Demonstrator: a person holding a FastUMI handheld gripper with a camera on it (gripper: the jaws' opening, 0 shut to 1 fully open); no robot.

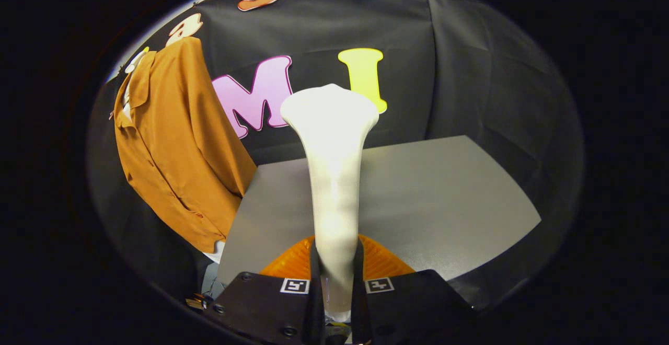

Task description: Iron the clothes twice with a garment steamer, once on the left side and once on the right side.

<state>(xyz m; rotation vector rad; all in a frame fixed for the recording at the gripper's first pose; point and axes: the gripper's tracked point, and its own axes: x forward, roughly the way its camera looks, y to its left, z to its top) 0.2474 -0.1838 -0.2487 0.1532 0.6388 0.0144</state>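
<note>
The gripper (pixel 335 277) is seen with both fingers pressed against the white garment steamer (pixel 334 177), which is clamped at the narrow lower part of its handle. The steamer is held upright between the fingers, and its wide head flares out at the top, well beyond them. The body looks like smooth, hard plastic, so it is judged to be stiff and somewhat slippery. With the head far from the grip, some weight is likely felt at the top, and the steamer could tilt or turn in the fingers if it is swung fast. The narrow neck seems to be the right place for taking hold, because the fingers close fully around it there.

Behind the steamer, the grey table (pixel 444 198) is seen. Past its left edge, an orange-brown shirt (pixel 177 146) is hung in front of the black cloth wall (pixel 470 73). The shirt is soft and light, and it is expected to give way and swing under pressure, so only a gentle touch of the head is advised. The steamer is well apart from the shirt, and no pass is judged to be under way yet.
</note>
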